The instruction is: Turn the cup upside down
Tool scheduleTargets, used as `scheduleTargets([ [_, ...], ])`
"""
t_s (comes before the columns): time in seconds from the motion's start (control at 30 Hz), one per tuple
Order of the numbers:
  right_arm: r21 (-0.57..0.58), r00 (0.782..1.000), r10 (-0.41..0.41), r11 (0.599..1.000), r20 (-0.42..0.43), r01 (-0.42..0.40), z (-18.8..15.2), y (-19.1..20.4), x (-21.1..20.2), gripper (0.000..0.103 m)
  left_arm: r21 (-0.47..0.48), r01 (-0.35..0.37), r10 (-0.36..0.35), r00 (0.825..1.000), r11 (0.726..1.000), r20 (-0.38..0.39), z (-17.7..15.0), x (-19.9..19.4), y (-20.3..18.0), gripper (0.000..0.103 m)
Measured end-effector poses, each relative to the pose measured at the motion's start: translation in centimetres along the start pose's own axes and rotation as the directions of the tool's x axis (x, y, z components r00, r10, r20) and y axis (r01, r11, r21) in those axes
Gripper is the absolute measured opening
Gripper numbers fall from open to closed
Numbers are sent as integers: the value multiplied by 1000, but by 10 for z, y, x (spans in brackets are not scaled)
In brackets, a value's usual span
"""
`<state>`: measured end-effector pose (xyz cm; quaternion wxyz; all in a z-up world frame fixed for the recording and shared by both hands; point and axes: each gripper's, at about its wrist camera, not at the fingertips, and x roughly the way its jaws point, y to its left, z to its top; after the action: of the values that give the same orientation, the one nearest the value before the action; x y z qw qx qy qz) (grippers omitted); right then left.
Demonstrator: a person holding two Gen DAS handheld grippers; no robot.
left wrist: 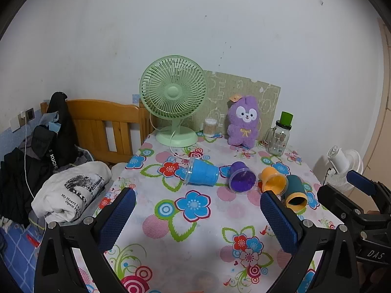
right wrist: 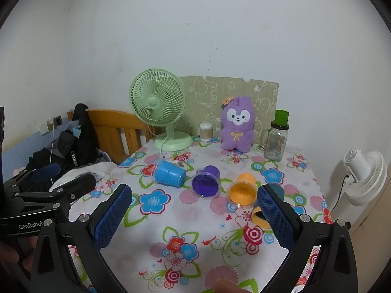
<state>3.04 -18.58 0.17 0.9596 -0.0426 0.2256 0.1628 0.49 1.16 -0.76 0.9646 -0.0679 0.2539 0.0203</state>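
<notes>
Several cups lie on their sides on the floral tablecloth: a blue cup (left wrist: pixel 202 172) (right wrist: pixel 170 173), a purple cup (left wrist: pixel 242 177) (right wrist: pixel 206 182), an orange cup (left wrist: pixel 273 180) (right wrist: pixel 242 190) and a dark teal cup (left wrist: pixel 296 190) (right wrist: pixel 261 216), the last mostly hidden behind my right finger in the right wrist view. My left gripper (left wrist: pixel 198 216) is open and empty, above the table short of the cups. My right gripper (right wrist: pixel 195 210) is open and empty, also short of the cups. Each gripper shows at the edge of the other's view.
A green fan (left wrist: pixel 173 97), a cotton swab jar (left wrist: pixel 210 127), a purple plush (left wrist: pixel 243 122) and a glass jar with a green lid (left wrist: pixel 279 135) stand at the table's back. A bed with clothes (left wrist: pixel 70 195) lies left. A white fan (right wrist: pixel 365 178) stands right.
</notes>
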Motion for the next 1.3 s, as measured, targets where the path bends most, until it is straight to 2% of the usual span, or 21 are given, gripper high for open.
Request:
scheduleTargets([
  [0.23,-29,999,22,999,-38,-23,0,0,16,103,-17,-4,3,999,1000,-45,-8,14,6,103],
  [0.33,-57,997,30,998,-67,-34,2,-2,31,103,-29,-11,8,995,1000,-100,-17,29,11,103],
  [0.5,-131,985,63,988,-160,-84,7,0,74,103,-52,-38,27,981,998,-190,-28,59,22,103],
  [0.67,-273,962,99,947,-253,-169,21,15,127,103,-60,-101,81,959,993,-272,-31,90,34,103],
  [0.8,-380,932,142,885,-333,-270,30,31,178,103,-65,-139,111,941,988,-319,-26,115,44,103],
  [0.93,-397,872,215,824,-439,-403,36,46,235,103,-43,-165,138,919,985,-370,-17,146,52,103],
  [1.1,-429,836,232,771,-498,-469,35,58,285,103,-41,-196,167,914,980,-370,-8,165,62,103],
  [1.2,-446,804,244,728,-542,-521,28,65,306,102,-53,-205,170,909,977,-381,-7,174,69,103],
  [1.3,-445,787,221,723,-576,-529,22,69,323,94,-41,-212,180,902,976,-392,-10,180,71,103],
])
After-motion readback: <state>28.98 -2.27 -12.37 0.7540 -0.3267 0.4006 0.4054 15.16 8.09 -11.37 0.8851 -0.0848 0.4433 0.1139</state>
